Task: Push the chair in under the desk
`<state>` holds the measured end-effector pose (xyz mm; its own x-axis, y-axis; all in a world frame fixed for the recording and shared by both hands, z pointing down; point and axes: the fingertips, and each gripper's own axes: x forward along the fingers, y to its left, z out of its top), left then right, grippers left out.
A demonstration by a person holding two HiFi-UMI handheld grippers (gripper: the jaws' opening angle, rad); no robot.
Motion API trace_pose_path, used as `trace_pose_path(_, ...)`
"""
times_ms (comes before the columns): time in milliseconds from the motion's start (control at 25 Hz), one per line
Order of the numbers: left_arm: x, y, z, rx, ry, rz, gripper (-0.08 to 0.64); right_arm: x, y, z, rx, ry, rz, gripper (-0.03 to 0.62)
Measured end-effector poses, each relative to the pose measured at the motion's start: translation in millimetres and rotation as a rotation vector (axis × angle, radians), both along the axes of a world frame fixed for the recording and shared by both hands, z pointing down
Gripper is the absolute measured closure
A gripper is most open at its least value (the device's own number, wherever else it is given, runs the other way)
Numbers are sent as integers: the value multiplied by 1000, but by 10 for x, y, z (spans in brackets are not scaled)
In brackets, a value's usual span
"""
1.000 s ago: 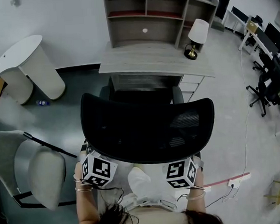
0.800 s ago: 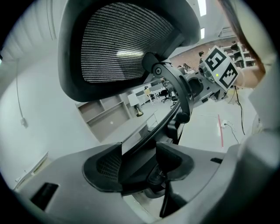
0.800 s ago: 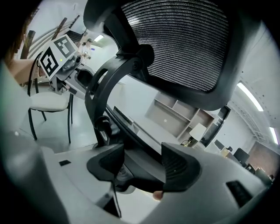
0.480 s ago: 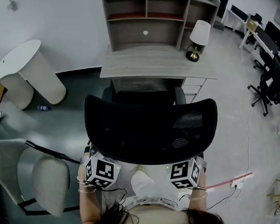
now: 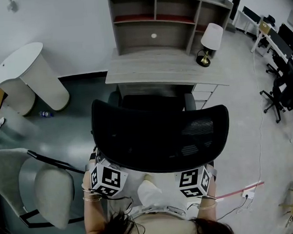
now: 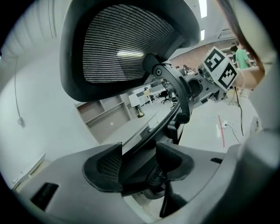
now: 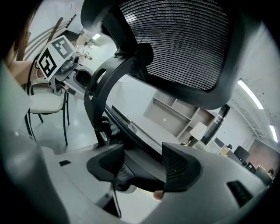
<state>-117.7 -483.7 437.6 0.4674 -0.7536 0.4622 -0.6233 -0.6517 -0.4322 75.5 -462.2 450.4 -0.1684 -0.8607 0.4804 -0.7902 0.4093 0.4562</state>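
Note:
A black mesh office chair point(image 5: 160, 133) stands in front of the grey wooden desk point(image 5: 163, 68), its seat partly under the desk top. Both grippers sit behind the lower edge of the backrest, and only their marker cubes point(image 5: 107, 179) point(image 5: 193, 181) show in the head view. My left gripper point(image 6: 139, 159) is shut on the chair's black back frame point(image 6: 168, 78), which fills the gap between its pads. At the other side, my right gripper point(image 7: 143, 164) grips the same frame point(image 7: 105, 83). The jaw tips are hidden under the backrest in the head view.
A shelf unit point(image 5: 164, 17) and a white-shaded lamp point(image 5: 209, 42) stand on the desk, with drawers point(image 5: 202, 92) under its right end. A grey chair point(image 5: 38, 181) stands close on the left and a white rounded table point(image 5: 26, 72) stands further back. A power strip point(image 5: 249, 192) lies on the floor to the right.
The chair and both grippers have edged forward, so the backrest stands a little closer to the desk's front edge. The grip on the frame is unchanged.

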Motion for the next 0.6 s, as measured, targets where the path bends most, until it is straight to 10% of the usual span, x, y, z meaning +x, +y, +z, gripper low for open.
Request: trace_pose_path(600,-25,-268,16,7,1,13,324,-30,-235,5,5,-3,21,337)
